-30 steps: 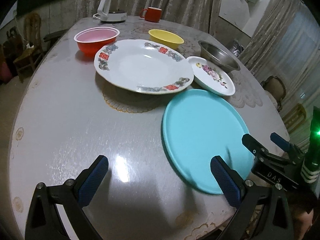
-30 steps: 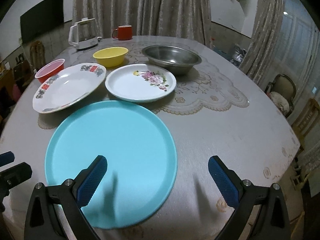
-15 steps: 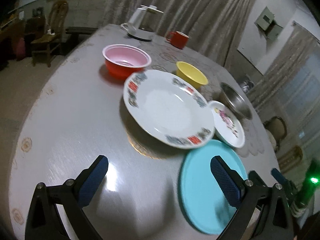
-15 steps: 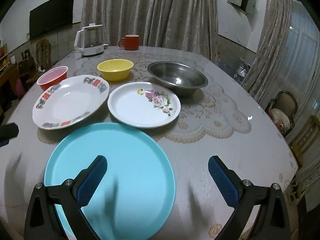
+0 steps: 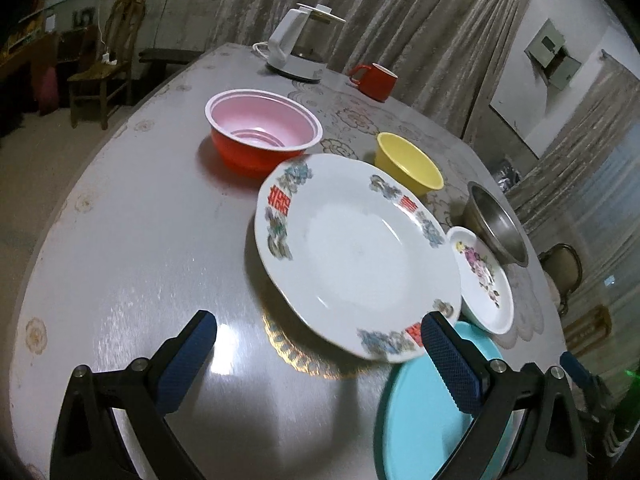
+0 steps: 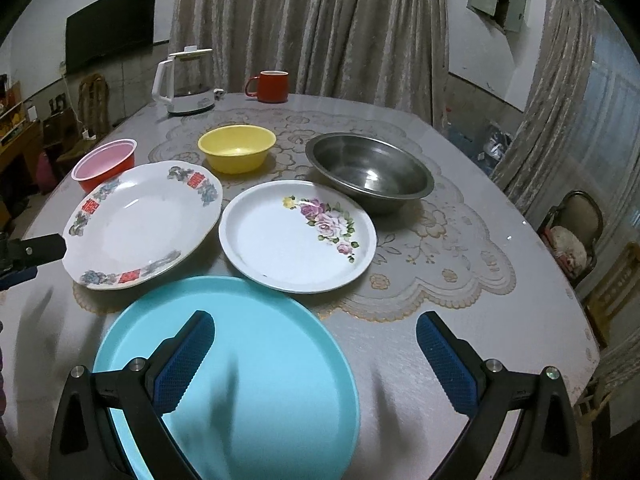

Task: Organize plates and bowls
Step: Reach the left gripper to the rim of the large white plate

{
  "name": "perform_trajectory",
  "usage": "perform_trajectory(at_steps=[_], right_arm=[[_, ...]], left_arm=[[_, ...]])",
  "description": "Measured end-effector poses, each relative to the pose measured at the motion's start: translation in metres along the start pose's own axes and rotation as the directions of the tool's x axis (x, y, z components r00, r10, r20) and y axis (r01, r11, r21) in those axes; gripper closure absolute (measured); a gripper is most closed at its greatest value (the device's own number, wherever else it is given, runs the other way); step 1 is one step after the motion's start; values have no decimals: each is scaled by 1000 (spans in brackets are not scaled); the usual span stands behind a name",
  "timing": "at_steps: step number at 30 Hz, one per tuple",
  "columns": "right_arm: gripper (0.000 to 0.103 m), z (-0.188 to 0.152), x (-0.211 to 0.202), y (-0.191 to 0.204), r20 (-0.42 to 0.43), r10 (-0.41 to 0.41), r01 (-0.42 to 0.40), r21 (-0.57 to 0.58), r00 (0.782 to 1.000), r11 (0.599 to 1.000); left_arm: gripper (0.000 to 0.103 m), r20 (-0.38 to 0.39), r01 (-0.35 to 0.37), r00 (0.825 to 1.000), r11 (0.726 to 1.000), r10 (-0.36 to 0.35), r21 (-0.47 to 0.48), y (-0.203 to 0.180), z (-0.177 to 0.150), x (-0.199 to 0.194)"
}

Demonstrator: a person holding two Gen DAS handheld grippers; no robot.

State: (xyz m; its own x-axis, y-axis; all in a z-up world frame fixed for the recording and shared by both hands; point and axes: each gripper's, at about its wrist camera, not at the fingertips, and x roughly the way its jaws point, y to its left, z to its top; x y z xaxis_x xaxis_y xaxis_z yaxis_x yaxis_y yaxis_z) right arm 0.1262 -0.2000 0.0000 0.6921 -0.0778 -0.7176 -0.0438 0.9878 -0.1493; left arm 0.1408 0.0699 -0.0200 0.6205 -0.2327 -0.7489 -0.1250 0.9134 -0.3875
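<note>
Your left gripper (image 5: 318,364) has swung toward the patterned plate (image 5: 352,252); both grippers' fingers stay spread, right gripper (image 6: 316,364) over the turquoise plate (image 6: 260,360).

Desk (image 6: 460,340): glossy grey top, reflects lamp glare; lace-pattern cloth or print under the gloss at centre. Basin (image 6: 370,172): dull brushed metal, faint sheen inside. Turquoise plate (image 6: 248,360): plastic, smooth, satin. Large patterned plate (image 5: 352,256) and floral plate (image 6: 298,236): glazed, shiny white. Yellow bowl (image 6: 237,153) and red bowl (image 5: 264,132): smooth plastic, red one ribbed inside. Fingers (image 6: 186,360): blue pads with rough knurled texture on matt black arms. Curtains (image 6: 312,24): heavy textured cloth.
</note>
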Motion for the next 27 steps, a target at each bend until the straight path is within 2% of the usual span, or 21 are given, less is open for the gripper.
perform_trajectory(at_steps=[5,18,24,25,27], right_arm=[[0,6,6,3,-17,30,-30,5,999,1000],[0,29,15,14,-3,51,-51,-33,999,998],[0,41,21,25,-6,69,-70,-70,998,995],[0,45,23,26,-5,79,-79,-75,997,994],[0,55,23,30,20,127,-124,-102,992,987]], left_arm=[[6,-8,21,1000,1000,-21,-21,6,7,11],[8,-30,27,999,1000,-27,-11,8,11,30],[16,-55,31,998,999,-30,16,6,9,40],[20,-60,36,998,999,-35,18,6,9,41],[22,-54,30,998,999,-28,39,5,8,42]])
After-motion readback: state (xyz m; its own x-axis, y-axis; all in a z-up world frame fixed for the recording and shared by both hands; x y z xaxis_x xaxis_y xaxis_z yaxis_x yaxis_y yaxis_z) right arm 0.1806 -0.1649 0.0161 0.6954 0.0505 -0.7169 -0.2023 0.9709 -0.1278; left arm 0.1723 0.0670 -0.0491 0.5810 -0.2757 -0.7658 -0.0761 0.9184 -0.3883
